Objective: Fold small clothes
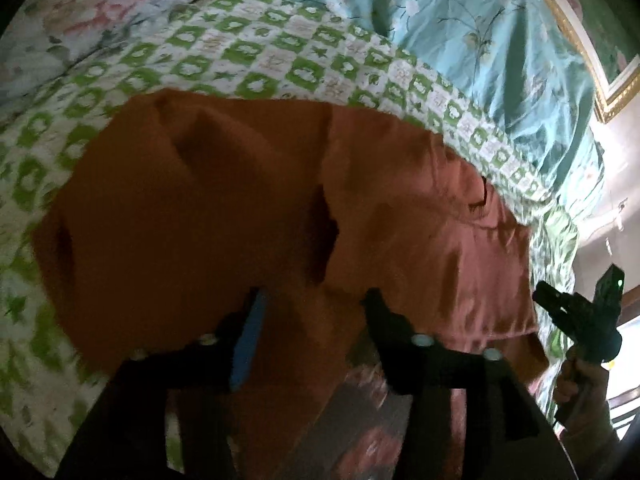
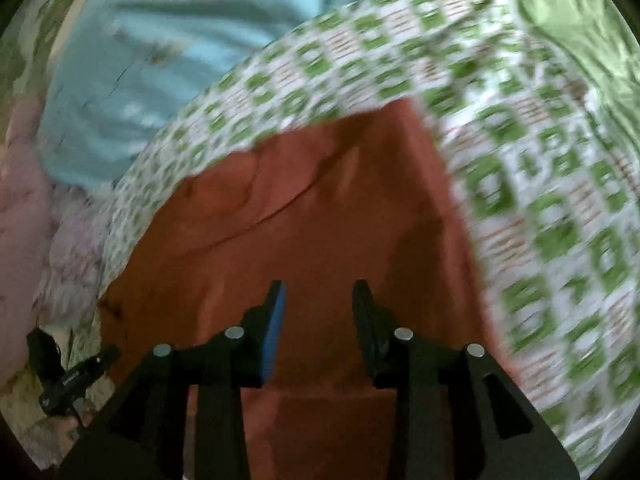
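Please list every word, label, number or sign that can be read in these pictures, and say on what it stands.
None can be read with certainty.
Checked cloth: pale squares carry reddish character-like marks, too blurred to read.
Left gripper, seen from the right wrist: small white print on its black body, too small to read.
Orange garment: no print visible.

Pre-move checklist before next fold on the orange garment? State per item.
1. Left tool open, nothing between fingers: ok.
2. Right tool open, empty: ok.
3. Orange garment lying on the green-checked sheet: ok.
4. Garment flat: not ok, creases and a raised fold near the middle.
5. Both tools over the garment: ok.
6. Which garment edge to grasp: cannot tell, frames blurred.
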